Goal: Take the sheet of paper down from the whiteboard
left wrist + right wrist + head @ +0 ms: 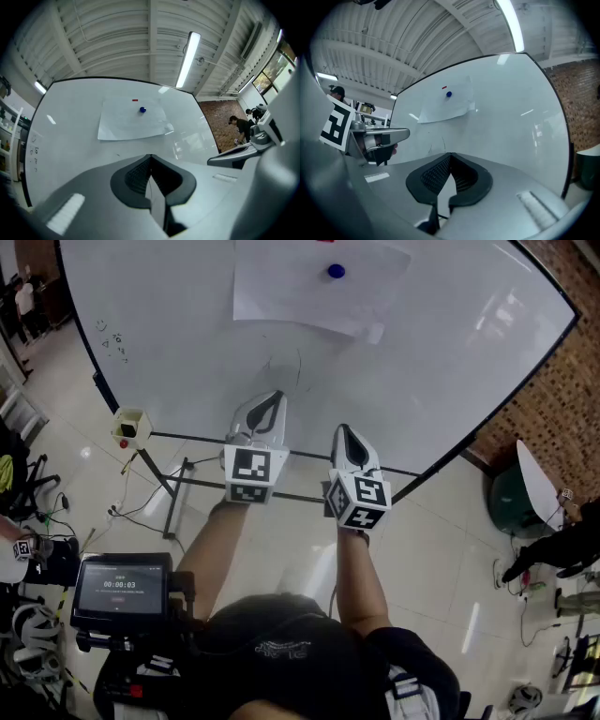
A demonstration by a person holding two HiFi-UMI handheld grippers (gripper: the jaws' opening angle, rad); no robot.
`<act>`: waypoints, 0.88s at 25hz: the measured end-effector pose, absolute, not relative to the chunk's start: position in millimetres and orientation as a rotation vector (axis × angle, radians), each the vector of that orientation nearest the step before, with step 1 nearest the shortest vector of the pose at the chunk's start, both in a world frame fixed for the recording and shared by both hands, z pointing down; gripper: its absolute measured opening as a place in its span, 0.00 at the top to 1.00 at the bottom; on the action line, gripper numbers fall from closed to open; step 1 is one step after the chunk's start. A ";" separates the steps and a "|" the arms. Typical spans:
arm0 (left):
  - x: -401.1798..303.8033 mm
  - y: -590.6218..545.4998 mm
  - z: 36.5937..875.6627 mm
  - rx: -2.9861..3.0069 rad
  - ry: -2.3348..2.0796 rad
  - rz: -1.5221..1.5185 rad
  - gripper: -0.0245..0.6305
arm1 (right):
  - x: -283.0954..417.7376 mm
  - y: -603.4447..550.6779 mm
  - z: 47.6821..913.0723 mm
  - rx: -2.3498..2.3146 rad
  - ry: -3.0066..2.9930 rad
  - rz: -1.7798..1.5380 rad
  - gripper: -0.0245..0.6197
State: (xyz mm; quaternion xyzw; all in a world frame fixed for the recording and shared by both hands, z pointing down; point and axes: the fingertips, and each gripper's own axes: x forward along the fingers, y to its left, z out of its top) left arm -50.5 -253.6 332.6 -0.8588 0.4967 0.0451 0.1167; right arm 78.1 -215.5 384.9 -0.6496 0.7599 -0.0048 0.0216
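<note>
Two risks face you. The whiteboard (450, 352) could rock if you shove it. The sheet of paper (300, 292) hangs high on it, well beyond your left gripper (274, 397) and right gripper (343, 431), both pressed together and empty. Tug hard and it may tear under the blue magnet (336, 271).

You stand on a shiny pale floor (441, 521). On your right is a red brick wall (553, 399). Black cables (127, 514) lie on the floor at your left. Above, the ribbed white roof (112, 42) has a long bright light (187, 58).
</note>
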 end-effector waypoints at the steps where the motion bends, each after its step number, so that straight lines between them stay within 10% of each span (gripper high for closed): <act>1: -50.6 -259.6 325.7 -2.503 1.465 0.146 0.96 | 82.8 -219.3 379.4 -1.995 2.354 -0.028 0.94; 13: -14.9 -317.2 222.9 -2.311 1.441 0.164 0.96 | 141.0 -272.7 299.4 -1.714 2.412 0.034 0.81; 22: -1.4 -351.1 165.8 -2.208 1.362 0.048 0.76 | 133.7 -320.0 266.1 -1.454 2.521 -0.032 0.74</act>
